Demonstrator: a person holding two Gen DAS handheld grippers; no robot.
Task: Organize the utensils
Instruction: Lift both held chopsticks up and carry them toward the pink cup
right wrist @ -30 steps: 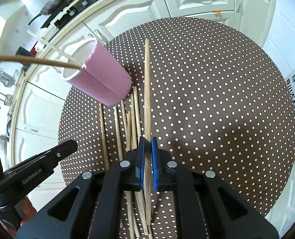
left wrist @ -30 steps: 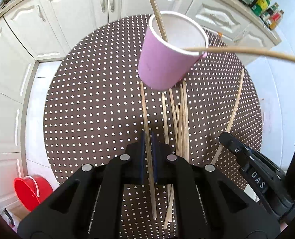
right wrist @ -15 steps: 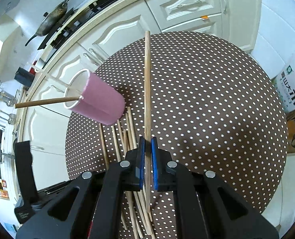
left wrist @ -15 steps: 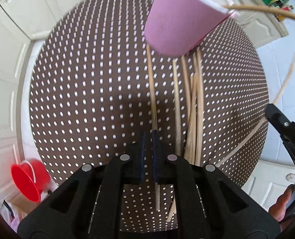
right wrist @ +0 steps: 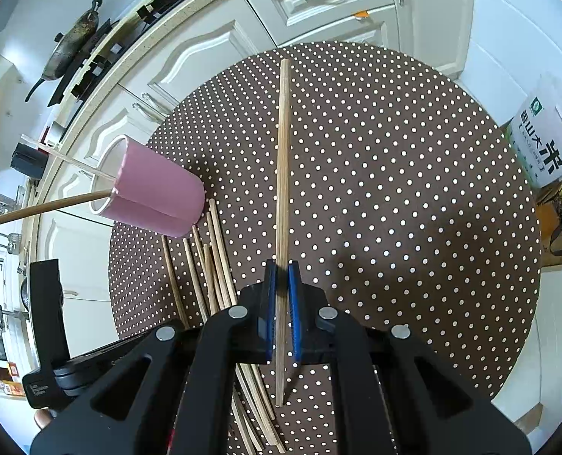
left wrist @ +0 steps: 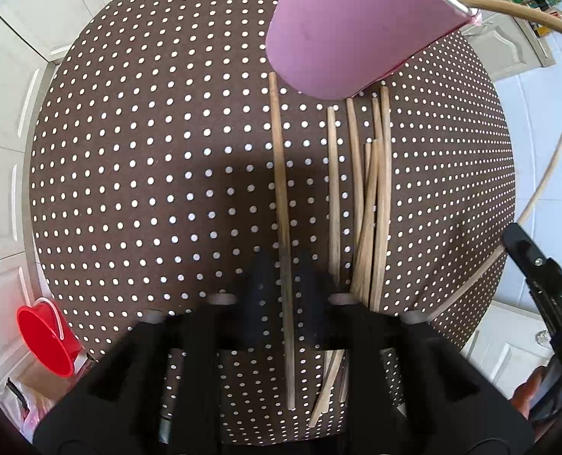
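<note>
R gripper (right wrist: 281, 288) clamps a chopstick (right wrist: 283, 174) (lifted off table); L gripper (left wrist: 285, 265) blurred, can't tell grip

Bright, even daylight; soft shadows fall on the counter (left wrist: 136, 174) beneath each claw; the left claw (left wrist: 285, 284) is motion-blurred; fisheye bending curves the edges, corners vignetted black.

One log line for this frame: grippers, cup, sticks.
left gripper: open astride a table chopstick | right gripper: shut on chopstick | pink cup: holds two
</note>
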